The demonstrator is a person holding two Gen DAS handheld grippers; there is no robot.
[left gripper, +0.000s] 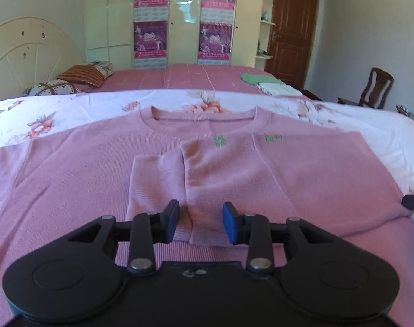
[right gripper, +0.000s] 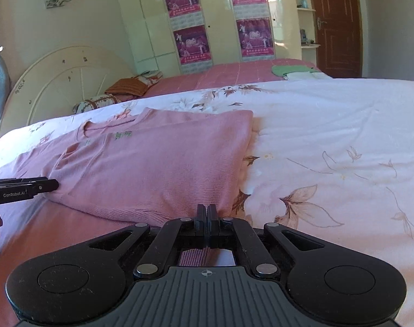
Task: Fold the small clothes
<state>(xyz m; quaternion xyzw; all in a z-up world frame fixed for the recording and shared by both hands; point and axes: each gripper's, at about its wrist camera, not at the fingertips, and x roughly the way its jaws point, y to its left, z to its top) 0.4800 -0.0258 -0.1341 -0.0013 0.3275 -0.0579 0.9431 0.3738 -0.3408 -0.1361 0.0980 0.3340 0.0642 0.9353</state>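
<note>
Pink sweater (left gripper: pixel 103 169) spread flat on the flowered bedsheet (left gripper: pixel 70 109), neckline away from us, both sleeves folded in so the cuffs meet at the middle of the chest. Small green stitching sits just below the collar. From the right wrist view the sweater's right side is doubled over with a straight edge, lying on the sheet's left half.

Left gripper (left gripper: pixel 200 222) hangs low over the sweater's near hem, jaws parted with a gap between the blue pads (left gripper: pixel 230 223); the folded cuffs show through that gap and the pads press on nothing. Released, then.

Right gripper (right gripper: pixel 206 218) is clenched, its two pads tight together at the sweater's near corner. Ribbed pink knit shows right behind the fingers, but whether any cloth is pinched between them I can't quite tell from here. The left gripper's tip pokes in at that view's left edge.

Beyond the sheet: a pink checked bedspread (left gripper: pixel 207 77), striped pillows (left gripper: pixel 81 76) by the cream headboard (left gripper: pixel 24 49), a green and white stack of folded clothes (left gripper: pixel 269 83), a wardrobe with posters (left gripper: pixel 151 21), a brown door (left gripper: pixel 292 27) and a wooden chair (left gripper: pixel 376 90).
</note>
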